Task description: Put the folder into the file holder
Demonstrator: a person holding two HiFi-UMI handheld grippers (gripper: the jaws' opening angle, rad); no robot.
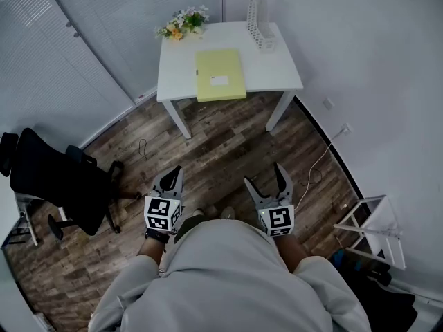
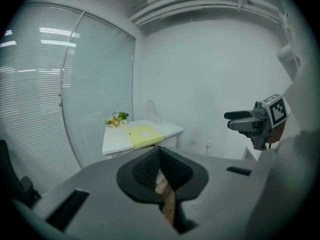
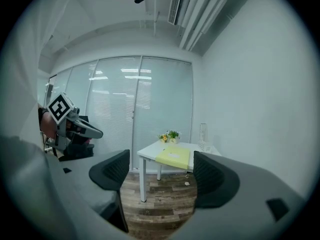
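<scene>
Two tongs out front: the left tongs [image 1: 173, 175] are clenched pad to pad on nothing, and the right tongs [image 1: 264, 174] are spread wide and empty. Both hang low over the wooden floor [image 1: 221, 151], well short of the counter [image 1: 277, 71]. One yellow folder [image 1: 220, 75] lies flat mid-counter, reaching the near edge. One white file holder [image 1: 260, 23] stands upright at the far right corner, apart from the folder. One bunch of flowers [image 1: 183, 23] sits far left, and one black chair [image 1: 59, 178] is off to the left.
</scene>
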